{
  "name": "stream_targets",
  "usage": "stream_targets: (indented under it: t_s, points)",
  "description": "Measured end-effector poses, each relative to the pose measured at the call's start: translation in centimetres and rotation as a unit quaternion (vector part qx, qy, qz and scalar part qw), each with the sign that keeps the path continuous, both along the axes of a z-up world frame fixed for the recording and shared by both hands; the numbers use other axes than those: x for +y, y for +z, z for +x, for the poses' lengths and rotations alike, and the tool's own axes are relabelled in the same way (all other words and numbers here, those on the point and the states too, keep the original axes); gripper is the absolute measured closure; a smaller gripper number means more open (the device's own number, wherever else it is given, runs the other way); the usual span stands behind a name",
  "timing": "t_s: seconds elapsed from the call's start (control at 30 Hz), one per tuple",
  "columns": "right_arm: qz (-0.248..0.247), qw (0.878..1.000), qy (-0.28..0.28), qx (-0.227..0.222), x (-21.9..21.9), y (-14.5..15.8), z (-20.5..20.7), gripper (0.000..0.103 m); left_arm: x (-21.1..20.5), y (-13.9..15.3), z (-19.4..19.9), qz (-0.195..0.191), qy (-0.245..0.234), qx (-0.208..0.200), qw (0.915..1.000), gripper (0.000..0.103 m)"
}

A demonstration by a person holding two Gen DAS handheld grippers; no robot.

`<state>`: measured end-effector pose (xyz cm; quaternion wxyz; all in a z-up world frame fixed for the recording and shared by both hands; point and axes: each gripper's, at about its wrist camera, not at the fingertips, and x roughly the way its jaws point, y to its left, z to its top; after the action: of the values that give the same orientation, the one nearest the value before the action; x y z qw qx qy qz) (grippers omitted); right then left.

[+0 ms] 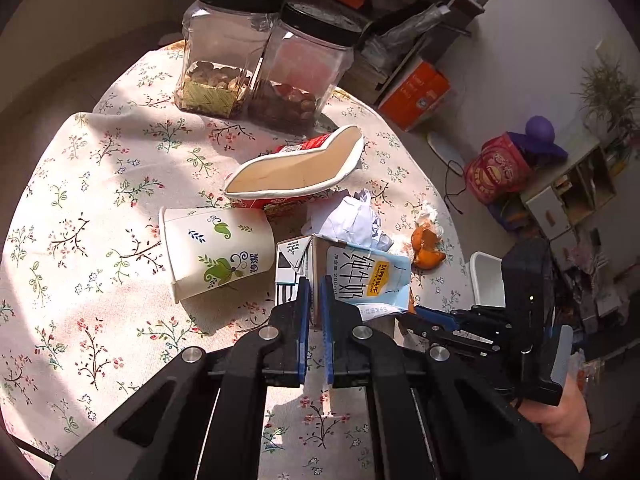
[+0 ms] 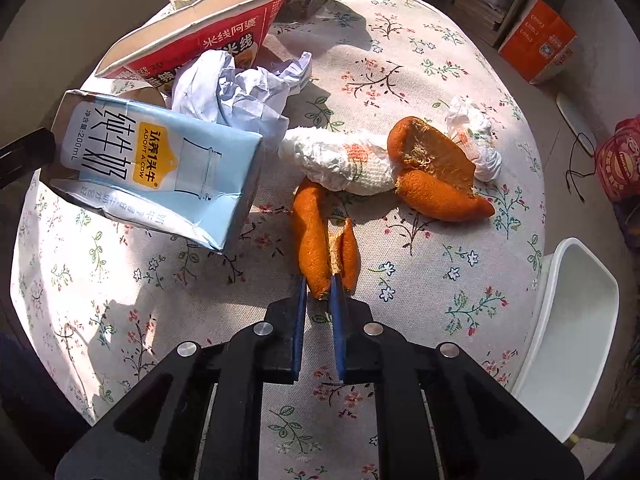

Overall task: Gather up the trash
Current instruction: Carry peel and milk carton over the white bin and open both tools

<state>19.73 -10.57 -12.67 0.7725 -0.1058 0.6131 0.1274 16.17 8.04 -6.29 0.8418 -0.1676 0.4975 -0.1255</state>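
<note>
My left gripper (image 1: 315,292) is shut on the edge of a light blue milk carton (image 1: 360,280), which hangs tilted above the table; the carton also shows in the right wrist view (image 2: 160,168). My right gripper (image 2: 319,286) is shut on the near end of a strip of orange peel (image 2: 316,236). A larger orange peel (image 2: 436,176), a used tissue (image 2: 344,160), crumpled white paper (image 2: 236,92), a flattened red noodle bowl (image 1: 296,168) and a tipped paper cup (image 1: 216,252) lie on the floral tablecloth (image 1: 100,184).
Two clear jars with black lids (image 1: 232,48) (image 1: 308,64) stand at the table's far edge. A white bin (image 2: 572,320) stands beside the table on the right. Boxes (image 1: 416,96), shelves and a red bag (image 1: 496,168) are on the floor beyond.
</note>
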Motion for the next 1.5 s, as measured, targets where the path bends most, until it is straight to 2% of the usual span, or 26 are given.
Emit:
stream_targets:
  t_s: [0.2,0.4,0.73,1.07,1.23,1.5]
  points:
    - [0.057,0.997,-0.032,-0.028,-2.1,4.2,-0.3,0.094,-0.3,1.0,0.1,-0.014,-0.003,-0.015,0.9998,0.097]
    - [0.092,0.992,-0.069,-0.053,-5.3,6.8,-0.7,0.094,-1.6,1.8,0.2,-0.021,-0.009,-0.025,0.9994,0.097]
    - [0.120,0.982,-0.114,-0.094,-9.8,10.0,-2.1,0.095,-5.7,2.5,0.8,-0.035,-0.029,-0.037,0.9983,0.097]
    - [0.120,0.970,-0.179,-0.114,-16.4,11.1,-4.0,0.095,-13.8,1.4,1.6,-0.072,-0.075,-0.023,0.9943,0.097]
    - [0.102,0.963,-0.222,-0.117,-20.3,10.9,-5.1,0.095,-18.5,0.4,1.8,-0.096,-0.098,-0.001,0.9905,0.097]
    - [0.088,0.954,-0.261,-0.120,-23.9,11.0,-6.5,0.095,-25.8,-1.4,1.0,-0.097,-0.130,0.023,0.9864,0.097]
